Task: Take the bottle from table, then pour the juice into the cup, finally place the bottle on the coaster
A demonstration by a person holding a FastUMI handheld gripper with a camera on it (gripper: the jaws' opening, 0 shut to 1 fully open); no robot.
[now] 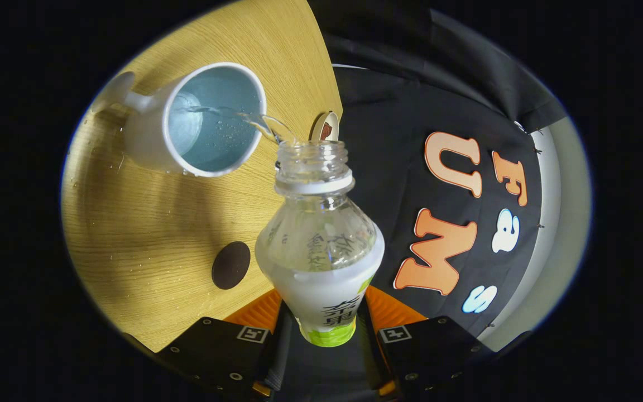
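Tipped bottle (320, 245) in tongs (321, 321), mouth toward cup (198, 120), seemingly gripped.

We see a light wooden table (148, 234) with fine grain filling the left half of the frame. On it, at upper left, stands a white cup (187, 125) holding some liquid. A dark round coaster (231, 265) lies lower down, near the middle. A small round lid-like object (326, 127) sits at the table's edge, top centre. Small droplets dot the wood near the cup.
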